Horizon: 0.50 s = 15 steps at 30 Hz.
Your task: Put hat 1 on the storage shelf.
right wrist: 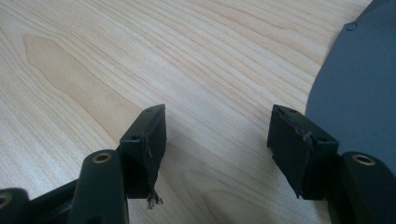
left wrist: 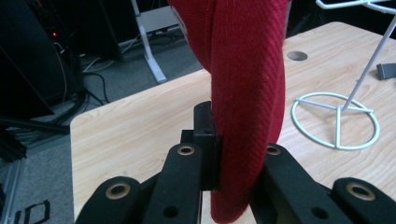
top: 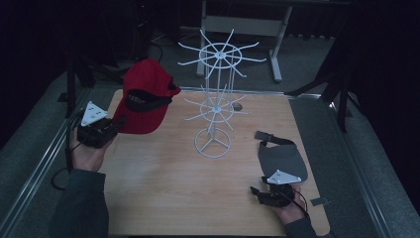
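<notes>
- Left gripper [top: 115, 127] clamped on red cap [top: 146, 96]; lift the cap's opening over a prong of the white rack [top: 216, 96].
- Right gripper [right wrist: 217, 149] open, empty, beside grey cap [top: 282, 161].

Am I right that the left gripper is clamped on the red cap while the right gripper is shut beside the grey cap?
Not quite: the right gripper is open, as the right gripper view shows. The left gripper does clamp the red cap, and the grey cap lies beside the right one.

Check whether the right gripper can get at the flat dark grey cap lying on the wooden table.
Probably yes. The right gripper rests open at the near edge of the dark grey cap, with bare table between its jaws and nothing between it and the cap; the cap's edge lies beside one jaw.
</notes>
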### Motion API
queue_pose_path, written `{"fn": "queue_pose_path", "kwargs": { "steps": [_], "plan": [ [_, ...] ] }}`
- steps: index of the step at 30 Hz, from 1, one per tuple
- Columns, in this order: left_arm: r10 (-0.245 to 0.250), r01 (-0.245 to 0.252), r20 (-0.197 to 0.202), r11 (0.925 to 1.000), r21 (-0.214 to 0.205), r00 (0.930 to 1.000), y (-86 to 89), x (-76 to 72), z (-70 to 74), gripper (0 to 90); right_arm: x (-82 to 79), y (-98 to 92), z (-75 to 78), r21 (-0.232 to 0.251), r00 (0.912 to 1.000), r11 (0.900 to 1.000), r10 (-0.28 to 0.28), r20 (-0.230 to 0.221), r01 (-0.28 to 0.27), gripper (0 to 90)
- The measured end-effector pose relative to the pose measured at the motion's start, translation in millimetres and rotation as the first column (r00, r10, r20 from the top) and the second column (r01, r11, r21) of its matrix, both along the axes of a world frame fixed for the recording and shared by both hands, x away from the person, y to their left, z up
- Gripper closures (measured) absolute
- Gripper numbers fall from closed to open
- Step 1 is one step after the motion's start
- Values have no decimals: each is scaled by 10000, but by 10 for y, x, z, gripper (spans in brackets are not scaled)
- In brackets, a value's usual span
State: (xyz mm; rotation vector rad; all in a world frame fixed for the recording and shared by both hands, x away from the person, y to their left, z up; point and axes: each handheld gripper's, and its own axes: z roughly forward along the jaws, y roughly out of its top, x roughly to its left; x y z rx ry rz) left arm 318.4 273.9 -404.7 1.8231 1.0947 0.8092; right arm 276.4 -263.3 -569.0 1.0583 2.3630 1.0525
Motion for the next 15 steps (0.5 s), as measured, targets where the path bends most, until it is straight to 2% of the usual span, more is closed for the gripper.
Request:
{"fn": "queue_pose_path", "kwargs": {
  "steps": [15],
  "plan": [
    [63,-62,377,10000,-37,9993,-13,21,177,860,2,0,-1,15,10000,10000,-11,19,11,371]
  ]
}}
